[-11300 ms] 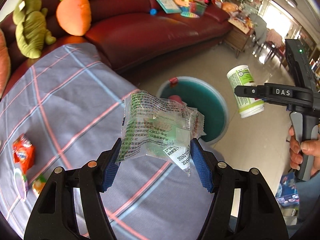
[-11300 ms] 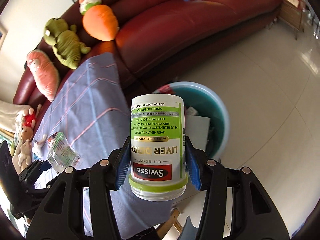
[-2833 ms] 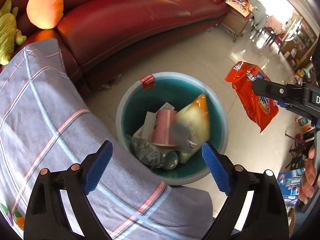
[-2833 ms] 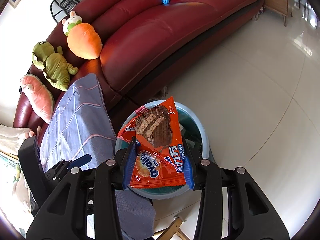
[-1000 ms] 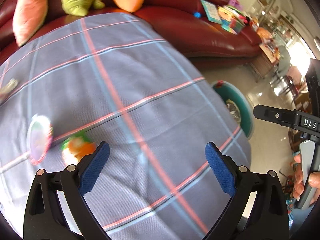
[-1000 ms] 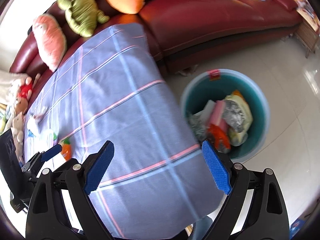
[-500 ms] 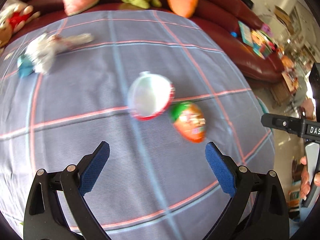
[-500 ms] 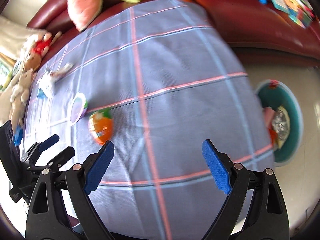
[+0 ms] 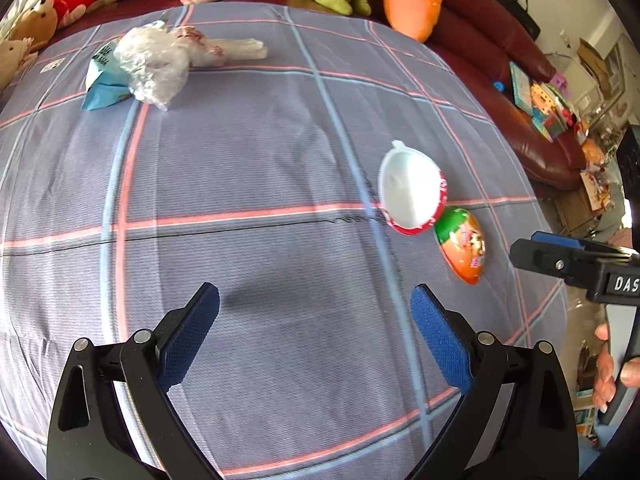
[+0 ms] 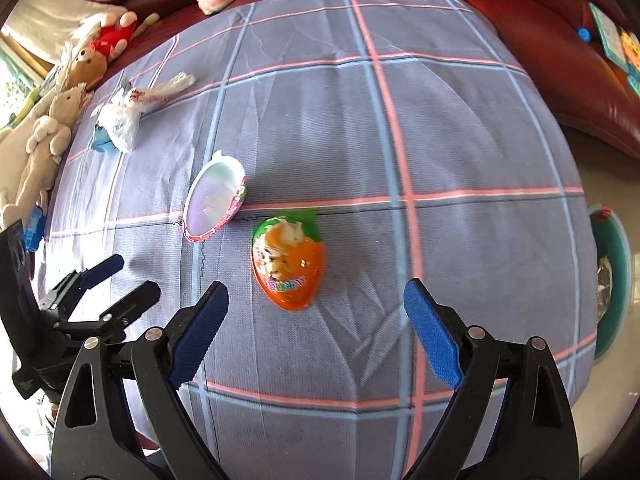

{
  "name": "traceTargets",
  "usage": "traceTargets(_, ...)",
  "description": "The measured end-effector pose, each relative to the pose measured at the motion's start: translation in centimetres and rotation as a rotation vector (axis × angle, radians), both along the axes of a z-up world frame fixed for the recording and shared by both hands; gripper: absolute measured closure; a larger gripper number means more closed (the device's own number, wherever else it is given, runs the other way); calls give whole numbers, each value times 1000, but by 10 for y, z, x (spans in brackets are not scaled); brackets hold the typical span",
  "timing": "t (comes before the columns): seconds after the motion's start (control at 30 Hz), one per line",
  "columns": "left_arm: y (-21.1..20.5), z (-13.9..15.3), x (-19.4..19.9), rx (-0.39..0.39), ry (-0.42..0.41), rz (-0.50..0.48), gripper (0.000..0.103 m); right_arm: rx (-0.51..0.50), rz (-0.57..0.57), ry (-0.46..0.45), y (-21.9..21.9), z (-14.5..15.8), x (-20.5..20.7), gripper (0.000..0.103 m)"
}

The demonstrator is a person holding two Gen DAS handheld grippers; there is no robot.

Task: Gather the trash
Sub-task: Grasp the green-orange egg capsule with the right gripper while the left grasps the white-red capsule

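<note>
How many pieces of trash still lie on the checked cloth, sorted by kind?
Egg-shaped plastic shells: 2, the white shell and the orange shell.
Crumpled clear plastic bags: 1, the bag.
Blue wrappers: 1, the wrapper partly under that bag.
Total: 4.

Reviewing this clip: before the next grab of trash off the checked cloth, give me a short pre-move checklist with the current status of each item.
1. Right gripper empty, jaws wide: ok.
2. Left gripper empty, jaws wide: ok.
3. Orange egg ahead of the right gripper, free of clutter: ok; it lies just beyond the fingertips, not yet between them.
4. White shell clear of the egg: cannot tell; in the left wrist view the two look close or touching.
5. Crumpled bags at the cloth's far side still to be collected: not ok.
6. Bin within sight at the cloth's edge: ok.
</note>
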State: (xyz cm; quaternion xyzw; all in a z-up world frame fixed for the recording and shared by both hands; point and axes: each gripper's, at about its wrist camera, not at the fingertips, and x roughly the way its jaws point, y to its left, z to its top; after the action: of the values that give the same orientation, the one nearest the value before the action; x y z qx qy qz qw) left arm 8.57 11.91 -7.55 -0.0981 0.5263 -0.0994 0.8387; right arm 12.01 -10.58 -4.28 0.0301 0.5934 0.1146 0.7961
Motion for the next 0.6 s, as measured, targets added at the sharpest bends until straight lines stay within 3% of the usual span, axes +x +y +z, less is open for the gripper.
traceTargets(0.23, 11, -2, 1, 14, 2, 14, 7, -7, 32, -16, 17, -9, 5, 18)
traceTargets(0.4, 17, -1, 2, 18, 0, 26, 7, -12, 52, -8, 26, -15, 9, 35)
traceTargets(0.6, 24, 0, 3, 32, -1, 42, 7, -29, 74, -9, 32, -21, 11, 42)
